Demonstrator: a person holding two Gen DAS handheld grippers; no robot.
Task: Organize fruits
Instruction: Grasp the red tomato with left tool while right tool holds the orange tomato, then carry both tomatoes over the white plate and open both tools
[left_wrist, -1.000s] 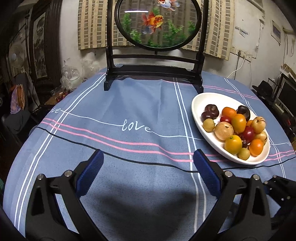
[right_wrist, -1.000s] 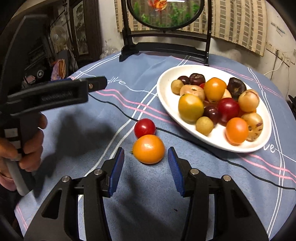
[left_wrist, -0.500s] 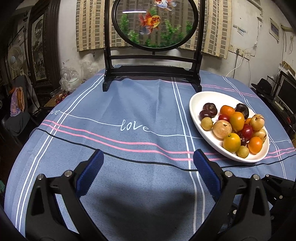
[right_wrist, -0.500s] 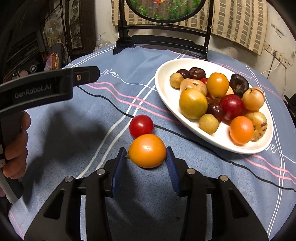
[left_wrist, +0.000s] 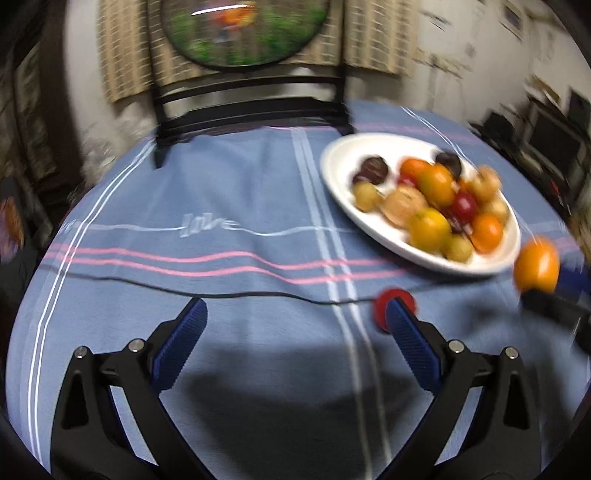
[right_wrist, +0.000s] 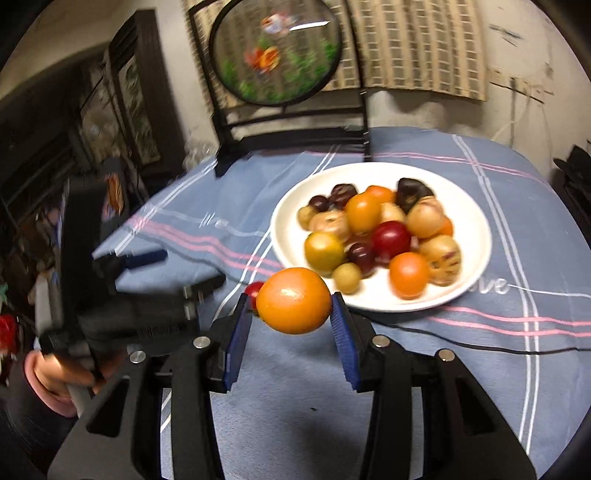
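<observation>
My right gripper (right_wrist: 291, 314) is shut on an orange tomato (right_wrist: 293, 300) and holds it above the cloth, just in front of the white plate (right_wrist: 476, 221) of mixed fruit. The held tomato also shows at the right edge of the left wrist view (left_wrist: 536, 266). A small red tomato (left_wrist: 384, 300) lies on the blue tablecloth, partly behind my left gripper's right fingertip; in the right wrist view it (right_wrist: 254, 290) peeks out behind the held tomato. My left gripper (left_wrist: 295, 334) is open and empty, low over the cloth, left of the plate (left_wrist: 343, 162).
A round fish picture on a black stand (left_wrist: 251, 107) sits at the table's far edge. The person's hand holds the left gripper's handle (right_wrist: 66, 373) at the left. Dark furniture stands beyond the table's left side.
My right gripper closed on the orange tomato and lifted it off the cloth toward the plate. My left gripper swung right, so the red tomato now sits at its right finger.
</observation>
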